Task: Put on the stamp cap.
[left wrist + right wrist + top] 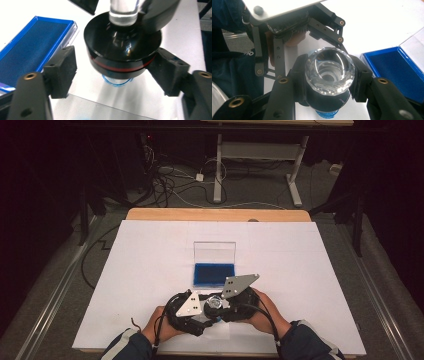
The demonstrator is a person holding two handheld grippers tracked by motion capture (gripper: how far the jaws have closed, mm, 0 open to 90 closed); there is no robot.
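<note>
High view, open clear-lidded case (214, 254) with blue ink pad (214, 274) inside on white table (150, 270), right gripper (329, 82) clamped on clear-handled black round stamp (329, 75) just before case, left gripper (112, 75) jaws apart beside stamp base, blue ring print (117, 82) beneath.

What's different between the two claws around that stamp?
The right claw is shut on the stamp, pads pressed to its clear handle; the left claw stands open around the stamp's black base, its left pad apart from it. The right grips high, the left sits low. Both are black, each held in a hand.
</note>
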